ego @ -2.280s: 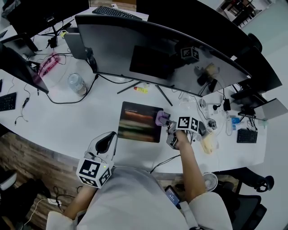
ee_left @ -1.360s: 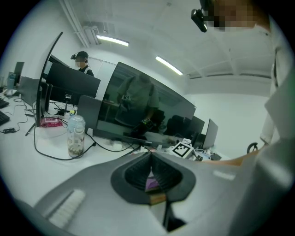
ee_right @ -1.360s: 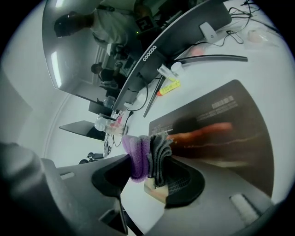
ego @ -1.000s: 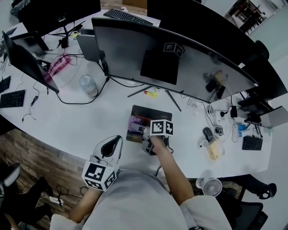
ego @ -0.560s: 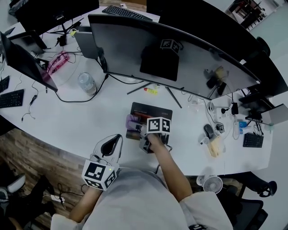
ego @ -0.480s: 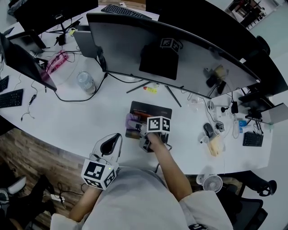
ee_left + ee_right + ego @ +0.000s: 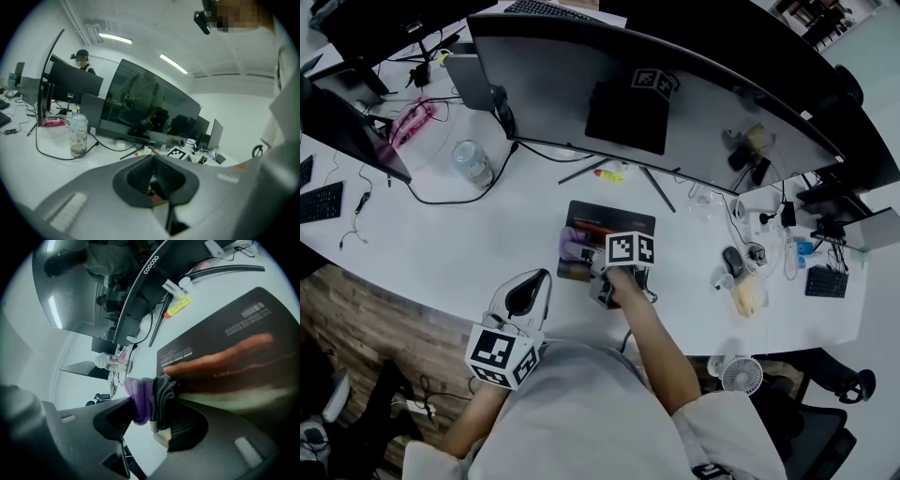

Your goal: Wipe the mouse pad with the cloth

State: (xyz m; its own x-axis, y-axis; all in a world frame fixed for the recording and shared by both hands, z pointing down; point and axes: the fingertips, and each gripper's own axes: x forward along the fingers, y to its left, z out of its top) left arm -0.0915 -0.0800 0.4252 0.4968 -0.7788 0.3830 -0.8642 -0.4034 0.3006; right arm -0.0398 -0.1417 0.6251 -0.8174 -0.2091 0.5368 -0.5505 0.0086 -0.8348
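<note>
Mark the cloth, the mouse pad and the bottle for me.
cloth (image 7: pixel 140 397), right gripper view, purple fold.
mouse pad (image 7: pixel 623 217), head view, bare far part.
bottle (image 7: pixel 472 165), head view, its body.

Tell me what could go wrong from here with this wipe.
The left gripper is off the mouse pad, so nothing pins it; the pad may slide under the stroke. The cloth is a small bunch in the right gripper, near the pad's edge, so a jaw could scrape the pad or run off it.

A curved monitor (image 7: pixel 694 122) stands on the white desk (image 7: pixel 469 244), a plastic bottle (image 7: pixel 472 161) near it.
</note>
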